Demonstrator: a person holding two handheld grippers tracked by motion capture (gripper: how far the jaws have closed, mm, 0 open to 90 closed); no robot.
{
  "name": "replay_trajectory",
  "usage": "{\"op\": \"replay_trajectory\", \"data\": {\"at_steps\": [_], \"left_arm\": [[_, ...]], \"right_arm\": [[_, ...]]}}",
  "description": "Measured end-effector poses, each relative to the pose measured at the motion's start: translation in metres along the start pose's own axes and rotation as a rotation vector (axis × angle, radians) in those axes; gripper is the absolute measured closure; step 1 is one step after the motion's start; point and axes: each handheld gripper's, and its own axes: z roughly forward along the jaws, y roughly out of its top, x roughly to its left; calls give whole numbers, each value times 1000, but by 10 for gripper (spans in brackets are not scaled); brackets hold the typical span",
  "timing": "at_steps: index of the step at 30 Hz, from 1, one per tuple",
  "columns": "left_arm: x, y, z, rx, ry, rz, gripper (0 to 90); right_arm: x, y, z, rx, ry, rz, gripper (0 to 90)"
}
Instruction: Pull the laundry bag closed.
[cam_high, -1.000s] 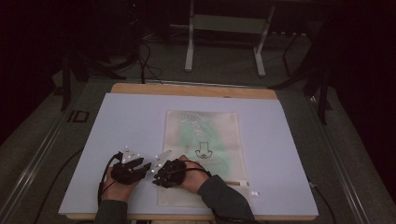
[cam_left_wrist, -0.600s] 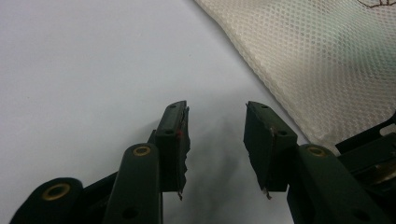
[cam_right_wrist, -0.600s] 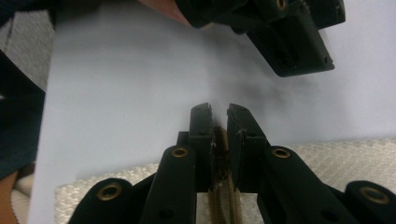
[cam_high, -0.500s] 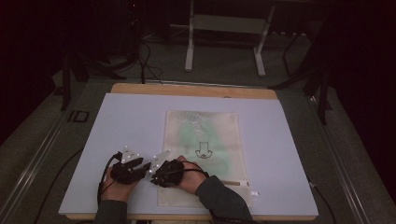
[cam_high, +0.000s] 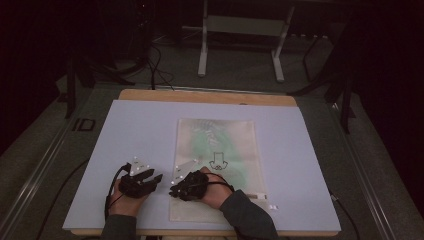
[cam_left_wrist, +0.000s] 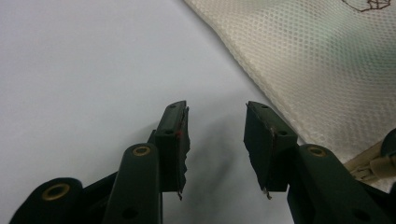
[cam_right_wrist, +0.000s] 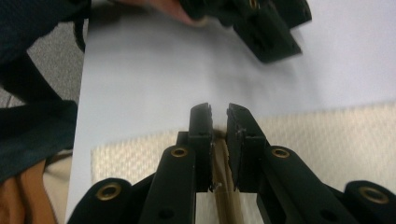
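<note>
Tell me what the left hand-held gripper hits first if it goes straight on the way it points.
Probably the mesh bag. The left hand-held gripper is open over the bare white mat, with the bag's edge just ahead and to the right; depth is unclear.

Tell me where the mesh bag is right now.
In the high view the mesh bag lies flat on the white sheet, right of centre, its near left edge under the right tool.

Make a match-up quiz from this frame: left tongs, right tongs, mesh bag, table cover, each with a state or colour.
1. left tongs
2. right tongs
3. mesh bag
4. table cover

a. cream with a green tint, lying flat
b. shut on the bag's edge strip
c. pale lilac-grey
d. open above the bare cover

Pairs: 1-d, 2-b, 3-a, 4-c
</note>
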Motion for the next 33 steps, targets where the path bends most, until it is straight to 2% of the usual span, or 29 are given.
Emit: {"op": "replay_trajectory", "data": {"at_steps": [6, 9, 11, 18, 19, 20, 22, 29, 33], "left_arm": [[-4, 0, -1, -6, -18, 9, 601], [-6, 0, -2, -8, -30, 16, 625], [-6, 0, -3, -16, -41, 12, 639], [-10, 0, -5, -18, -76, 15, 709], [-13, 0, -6, -18, -100, 22, 709], [-14, 0, -5, -15, -113, 29, 756], [-18, 0, -5, -9, -131, 38, 793], [-28, 3, -1, 14, -163, 73, 878], [-32, 4, 2, 23, -176, 86, 886]], "right_arm": [[-3, -10, -1, 24, 9, 19, 804], [-5, -12, 1, 29, 9, 30, 762], [-7, -14, 2, 32, 16, 48, 768], [-7, -13, 7, 45, 34, 59, 813], [-7, -13, 8, 44, 34, 58, 816], [-6, -14, 8, 52, 34, 53, 818], [-6, -15, 8, 50, 31, 54, 818], [-5, -16, 8, 45, 26, 48, 817], [-3, -16, 8, 48, 20, 43, 817]]}}
